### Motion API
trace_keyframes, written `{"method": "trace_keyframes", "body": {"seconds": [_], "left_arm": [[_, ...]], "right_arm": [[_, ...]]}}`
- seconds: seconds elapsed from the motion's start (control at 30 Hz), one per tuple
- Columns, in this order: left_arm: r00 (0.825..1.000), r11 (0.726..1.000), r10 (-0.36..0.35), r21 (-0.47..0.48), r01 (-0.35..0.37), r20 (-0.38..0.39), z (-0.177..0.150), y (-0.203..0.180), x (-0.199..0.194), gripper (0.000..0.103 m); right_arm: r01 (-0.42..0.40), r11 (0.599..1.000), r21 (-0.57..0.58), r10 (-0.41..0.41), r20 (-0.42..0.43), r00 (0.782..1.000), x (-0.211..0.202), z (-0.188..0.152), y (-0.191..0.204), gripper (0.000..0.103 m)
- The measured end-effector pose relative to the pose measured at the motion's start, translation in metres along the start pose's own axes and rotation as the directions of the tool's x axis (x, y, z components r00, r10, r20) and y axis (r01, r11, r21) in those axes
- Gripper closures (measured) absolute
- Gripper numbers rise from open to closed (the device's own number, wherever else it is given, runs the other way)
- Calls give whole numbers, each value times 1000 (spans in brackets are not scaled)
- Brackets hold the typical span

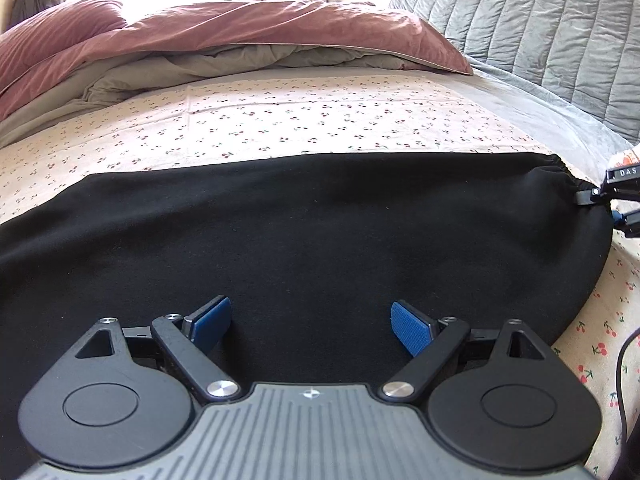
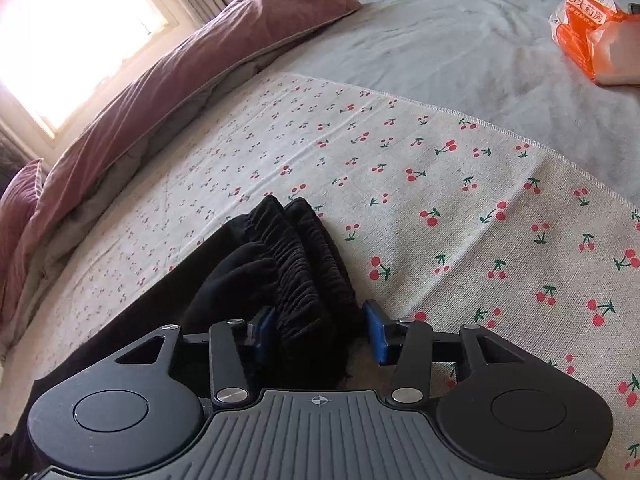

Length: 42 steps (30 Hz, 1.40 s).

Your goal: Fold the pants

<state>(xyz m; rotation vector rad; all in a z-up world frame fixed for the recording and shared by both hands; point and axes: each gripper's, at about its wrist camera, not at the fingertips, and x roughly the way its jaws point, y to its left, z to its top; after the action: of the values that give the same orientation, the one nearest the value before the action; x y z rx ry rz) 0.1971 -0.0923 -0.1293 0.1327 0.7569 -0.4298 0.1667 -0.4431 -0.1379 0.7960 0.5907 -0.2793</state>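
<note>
Black pants (image 1: 300, 220) lie spread flat across the cherry-print sheet (image 1: 280, 120). My left gripper (image 1: 312, 324) hovers low over the near part of the cloth, its blue pads (image 1: 412, 328) wide apart with nothing between them. The gathered elastic waistband (image 2: 296, 264) is bunched up at the pants' right end. My right gripper (image 2: 320, 332) is closed around that bunch, with a blue pad on each side of it. In the left wrist view the right gripper (image 1: 604, 200) shows at the far right edge, gripping the waistband corner.
A mauve duvet (image 1: 240, 28) is heaped along the far side of the bed, and a grey quilted headboard (image 1: 540, 28) rises at the right. A grey blanket (image 2: 460, 40) carries an orange packet (image 2: 592, 40). A black cable (image 1: 622, 360) hangs at the right edge.
</note>
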Motion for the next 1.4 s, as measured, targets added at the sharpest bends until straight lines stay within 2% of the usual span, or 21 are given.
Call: {"method": "trace_keyframes", "body": {"seconds": [0.1,0.2,0.3,0.37,0.43,0.47,0.53,0.63,0.7,0.73,0.8,0.83,0.87,0.9,0.93,0.97,1.03,1.07,1.1,1.3,1.4], "left_arm": [[1000,996,1,-89,-2,-12,6,17,2,14],[1000,993,5,-118,-7,-20,8,21,2,14],[1000,990,-9,-138,6,-21,9,23,0,14],[1000,987,-22,-160,18,-23,11,26,-1,14],[999,979,-45,-201,39,-25,13,34,-2,14],[998,972,-62,-227,55,-27,15,38,-2,14],[995,958,-94,-276,84,-22,16,46,-4,14],[992,931,-124,-345,116,-4,19,58,-8,14],[989,900,-147,-413,142,19,20,69,-10,14],[988,885,-154,-440,150,27,19,73,-11,14],[985,847,-168,-506,164,38,17,83,-11,14],[985,838,-172,-520,164,32,16,84,-10,14],[985,830,-174,-535,157,18,15,86,-9,14],[985,831,-171,-538,145,2,15,85,-8,14],[986,834,-169,-534,142,-2,14,85,-8,14],[986,838,-166,-527,141,0,14,84,-9,14],[985,837,-170,-528,145,1,16,85,-11,14],[984,829,-179,-538,154,5,17,87,-12,14],[982,819,-186,-551,160,7,17,89,-12,14],[969,750,-244,-630,203,22,15,100,-8,14],[961,722,-274,-653,227,32,14,100,-8,14]], "right_arm": [[-22,1000,11,22,5,1000,-3,0,1,69],[-20,999,-31,22,44,999,-9,-1,10,70],[4,987,-163,18,131,991,-23,-5,33,70],[33,964,-265,19,191,981,-33,-10,53,70],[64,933,-354,25,241,970,-41,-18,73,70],[83,904,-419,39,277,960,-47,-24,86,70],[104,845,-525,89,329,940,-57,-38,111,70],[97,720,-687,214,352,911,-72,-72,155,70],[84,598,-797,288,311,906,-78,-105,186,70],[77,540,-838,311,284,907,-80,-122,198,70],[44,391,-919,339,188,922,-77,-162,223,70],[29,341,-940,340,151,928,-75,-178,230,70],[6,272,-962,328,98,940,-69,-197,238,69],[-12,214,-977,309,56,949,-63,-214,242,69],[-23,181,-983,293,32,955,-58,-224,244,68],[-28,153,-988,271,15,962,-52,-234,246,62],[-33,132,-991,262,3,965,-48,-242,246,51],[-46,132,-990,269,-9,963,-48,-241,245,41],[-54,144,-988,277,-12,961,-48,-237,243,37],[-81,205,-975,272,-23,962,-42,-220,234,38],[-122,202,-972,263,-67,962,-35,-220,233,45]]}}
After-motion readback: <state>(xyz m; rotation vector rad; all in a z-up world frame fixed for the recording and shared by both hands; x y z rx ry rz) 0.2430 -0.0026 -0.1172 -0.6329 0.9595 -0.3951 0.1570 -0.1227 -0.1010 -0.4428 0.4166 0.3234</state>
